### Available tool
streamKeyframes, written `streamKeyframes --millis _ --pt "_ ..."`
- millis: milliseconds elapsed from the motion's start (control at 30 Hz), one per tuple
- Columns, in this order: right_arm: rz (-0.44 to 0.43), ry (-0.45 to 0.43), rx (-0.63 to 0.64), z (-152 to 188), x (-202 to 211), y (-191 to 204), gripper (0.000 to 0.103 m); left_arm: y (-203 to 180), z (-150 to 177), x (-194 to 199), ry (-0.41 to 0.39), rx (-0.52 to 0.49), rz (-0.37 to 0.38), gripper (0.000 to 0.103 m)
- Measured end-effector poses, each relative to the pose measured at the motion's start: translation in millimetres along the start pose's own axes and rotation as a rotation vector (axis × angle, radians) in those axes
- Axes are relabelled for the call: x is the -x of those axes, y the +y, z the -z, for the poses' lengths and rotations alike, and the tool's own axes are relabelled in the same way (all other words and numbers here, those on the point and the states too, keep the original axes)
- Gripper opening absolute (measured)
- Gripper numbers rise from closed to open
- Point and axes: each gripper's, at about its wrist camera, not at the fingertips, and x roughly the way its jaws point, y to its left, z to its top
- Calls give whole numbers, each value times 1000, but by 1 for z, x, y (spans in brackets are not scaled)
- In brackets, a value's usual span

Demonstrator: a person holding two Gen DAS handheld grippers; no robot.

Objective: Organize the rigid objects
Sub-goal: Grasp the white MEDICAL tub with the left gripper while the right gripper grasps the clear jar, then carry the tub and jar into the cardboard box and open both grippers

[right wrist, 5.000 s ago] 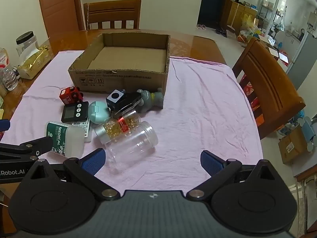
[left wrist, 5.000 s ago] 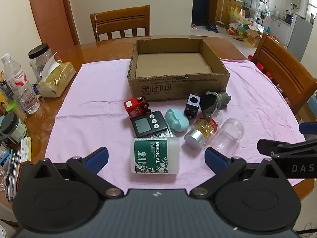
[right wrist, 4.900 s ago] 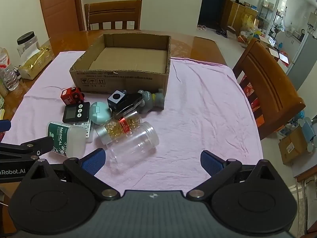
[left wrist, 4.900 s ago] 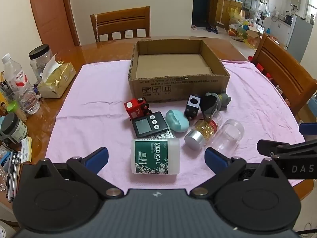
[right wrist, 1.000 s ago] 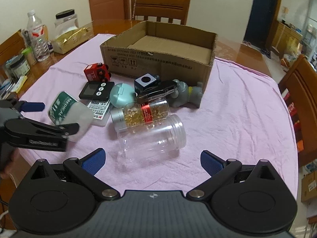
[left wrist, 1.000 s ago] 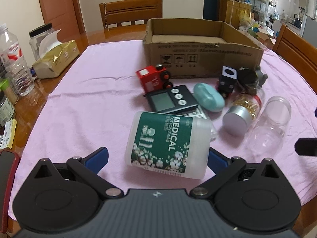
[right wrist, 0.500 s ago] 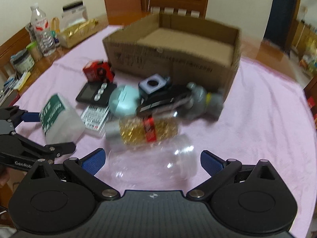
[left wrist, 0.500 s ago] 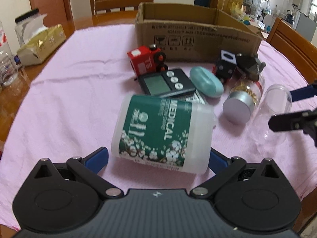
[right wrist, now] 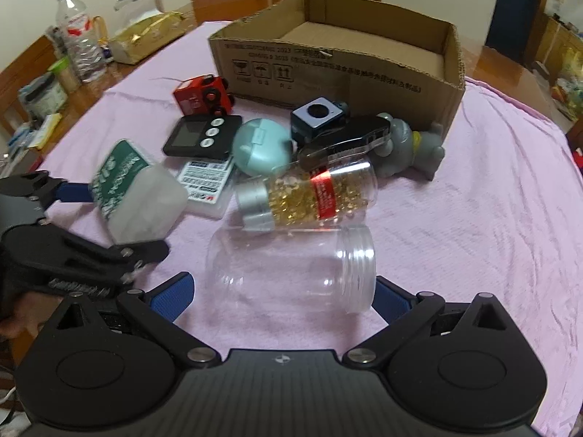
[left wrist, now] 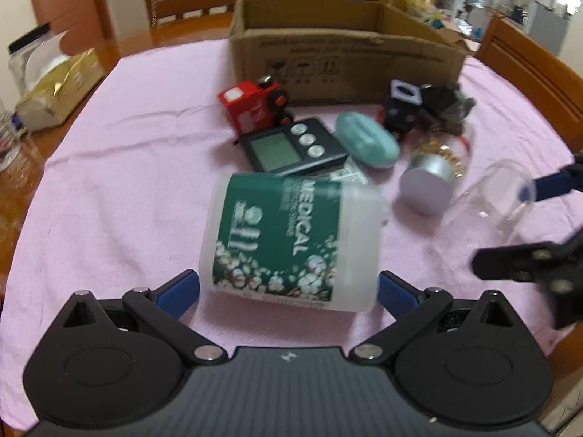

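A white tub with a green MEDICAL label (left wrist: 291,240) lies on its side on the pink cloth, between the open fingers of my left gripper (left wrist: 288,291); it also shows in the right wrist view (right wrist: 135,189). A clear empty jar (right wrist: 291,269) lies on its side between the open fingers of my right gripper (right wrist: 282,298). Neither gripper is closed on its object. Behind lie a capsule bottle (right wrist: 309,193), a teal case (right wrist: 260,145), a black timer (right wrist: 202,136), a red toy train (right wrist: 204,94), a black cube (right wrist: 317,116) and a grey figure (right wrist: 411,145).
An open cardboard box (right wrist: 339,62) stands at the back of the cloth. A water bottle (right wrist: 78,34), a gold tissue pack (right wrist: 145,36) and small items line the table's left edge. Wooden chairs stand behind and to the right (left wrist: 535,69).
Both grippers have moved down and forward over the cluster. The MEDICAL tub now lies between my left fingers and the clear jar between my right fingers.
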Motion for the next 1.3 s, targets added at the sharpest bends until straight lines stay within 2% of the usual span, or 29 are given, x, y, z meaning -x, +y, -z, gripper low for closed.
streamKeyframes --millis 200,400,500,600,667,933,1033,1300 --pt "58 -3 28 -5 -4 6 103 0 -9 12 -57 -12 8 99" --pt "93 16 22 -8 -9 11 103 -4 -17 7 -48 -59 -1 84" --pt "109 18 26 -9 -9 14 103 -2 -20 6 -33 -70 13 84" --pt "123 27 32 -11 -8 17 94 -2 -22 6 -17 -95 19 84" --pt "133 39 34 -11 -9 18 93 -2 -24 7 -3 -114 23 83" --pt "121 51 53 -15 -1 15 93 0 -38 25 34 -194 84 83" --pt "111 40 66 -20 9 12 93 -1 -47 33 43 -237 84 83" --pt "52 -16 82 -47 45 -4 93 2 -94 57 23 -296 138 83"
